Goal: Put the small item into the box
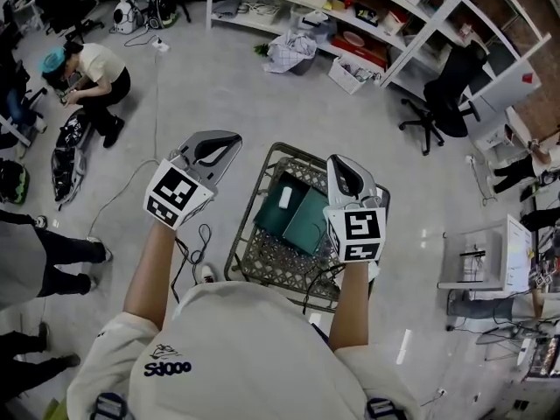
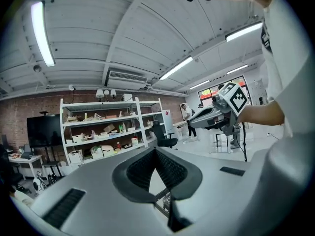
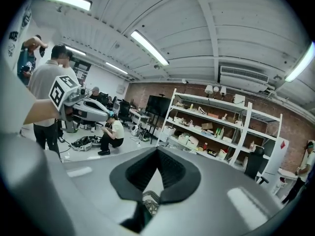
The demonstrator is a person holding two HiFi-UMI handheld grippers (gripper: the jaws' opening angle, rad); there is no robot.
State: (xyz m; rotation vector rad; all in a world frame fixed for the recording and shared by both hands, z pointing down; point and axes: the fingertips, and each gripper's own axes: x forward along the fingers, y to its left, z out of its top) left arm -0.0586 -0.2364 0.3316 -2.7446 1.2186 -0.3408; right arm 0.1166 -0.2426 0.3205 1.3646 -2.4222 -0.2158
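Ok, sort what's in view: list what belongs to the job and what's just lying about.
Job: small white item, green box, wire basket, left gripper, right gripper.
Lying about: office chair, shelves, cloth bundle, floor cable.

Bright, even indoor light from ceiling tube lamps (image 2: 42,33), which blow out white in both gripper views; the pale floor (image 1: 219,86) shows soft sheen and only faint shadows. Heavy fisheye in both gripper views: black corners, shelving (image 3: 221,127) bowed. The shells of the left gripper (image 2: 155,150) and right gripper (image 3: 157,150) go soft near the lens; head view sharper.
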